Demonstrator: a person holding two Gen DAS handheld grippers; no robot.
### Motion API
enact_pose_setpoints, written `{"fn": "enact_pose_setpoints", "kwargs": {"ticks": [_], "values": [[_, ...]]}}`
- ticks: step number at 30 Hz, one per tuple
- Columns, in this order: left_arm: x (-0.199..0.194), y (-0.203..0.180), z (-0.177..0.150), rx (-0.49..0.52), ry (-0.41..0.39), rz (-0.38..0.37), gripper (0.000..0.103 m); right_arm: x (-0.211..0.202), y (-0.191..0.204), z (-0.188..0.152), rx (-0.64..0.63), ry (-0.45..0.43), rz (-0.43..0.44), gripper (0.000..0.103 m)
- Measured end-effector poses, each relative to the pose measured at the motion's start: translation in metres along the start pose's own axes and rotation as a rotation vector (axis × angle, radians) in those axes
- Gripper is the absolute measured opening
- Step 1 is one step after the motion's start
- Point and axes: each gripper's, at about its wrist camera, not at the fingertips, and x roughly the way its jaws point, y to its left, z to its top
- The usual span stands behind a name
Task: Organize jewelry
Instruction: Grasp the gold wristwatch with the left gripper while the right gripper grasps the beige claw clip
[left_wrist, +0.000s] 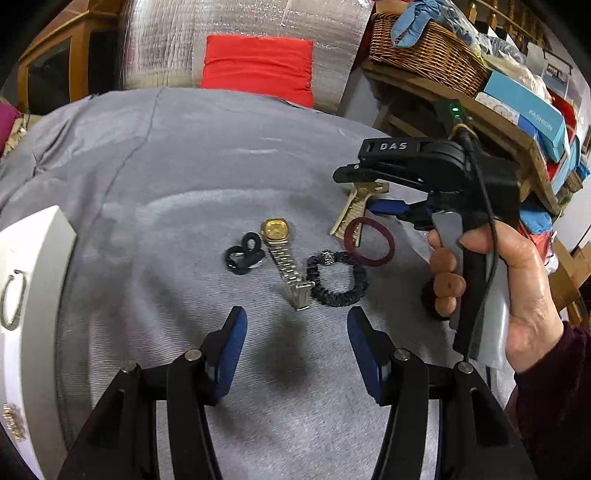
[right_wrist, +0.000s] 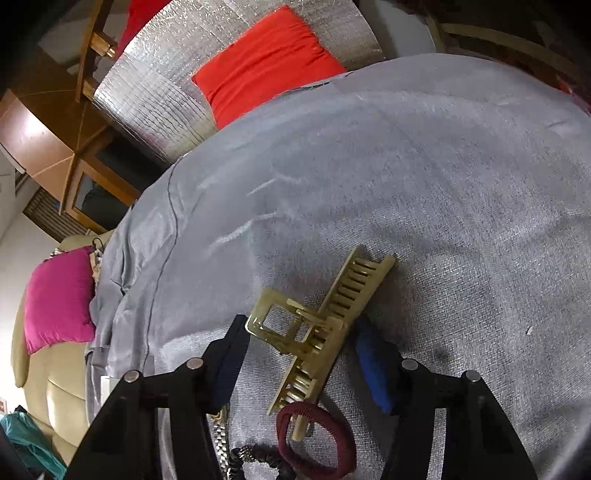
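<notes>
On the grey cloth lie a gold-faced watch (left_wrist: 282, 254) with a metal band, a small black hair tie (left_wrist: 243, 253), a black scrunchie bracelet (left_wrist: 338, 278), a maroon hair band (left_wrist: 369, 242) and a gold hair claw clip (left_wrist: 356, 210). My left gripper (left_wrist: 295, 325) is open and empty, just short of the watch clasp. My right gripper (right_wrist: 301, 332) is open, its blue pads on either side of the claw clip (right_wrist: 321, 332), low over the cloth. The maroon band (right_wrist: 317, 439) lies under it. The right gripper also shows in the left wrist view (left_wrist: 384, 206).
A white box (left_wrist: 29, 295) with a metal ring on it sits at the left edge. A wooden shelf with a wicker basket (left_wrist: 424, 51) and boxes stands at the right. A red cushion (left_wrist: 258, 62) and silver foil lie behind the cloth.
</notes>
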Motion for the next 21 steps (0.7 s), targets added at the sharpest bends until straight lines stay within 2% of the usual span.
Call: {"fn": "enact_pose_setpoints", "kwargs": {"ticks": [3, 9, 10, 17, 21], "values": [[0.008, 0.001, 0.000, -0.018, 0.006, -0.028, 0.055, -0.009, 0.000, 0.001, -0.003, -0.022, 0.033, 0.047], [0.026, -0.002, 0.000, -0.031, 0.036, -0.046, 0.030, -0.017, -0.005, -0.001, 0.009, -0.025, 0.047, 0.047], [0.027, -0.002, 0.000, -0.037, 0.036, -0.047, 0.029, -0.017, -0.007, 0.000, 0.015, -0.024, 0.056, 0.047], [0.027, 0.001, 0.007, -0.043, 0.003, 0.010, 0.028, -0.026, -0.020, 0.002, 0.058, -0.035, 0.092, 0.047], [0.032, 0.002, 0.013, -0.056, -0.006, -0.003, 0.028, -0.036, -0.032, 0.006, 0.087, -0.062, 0.090, 0.047]]}}
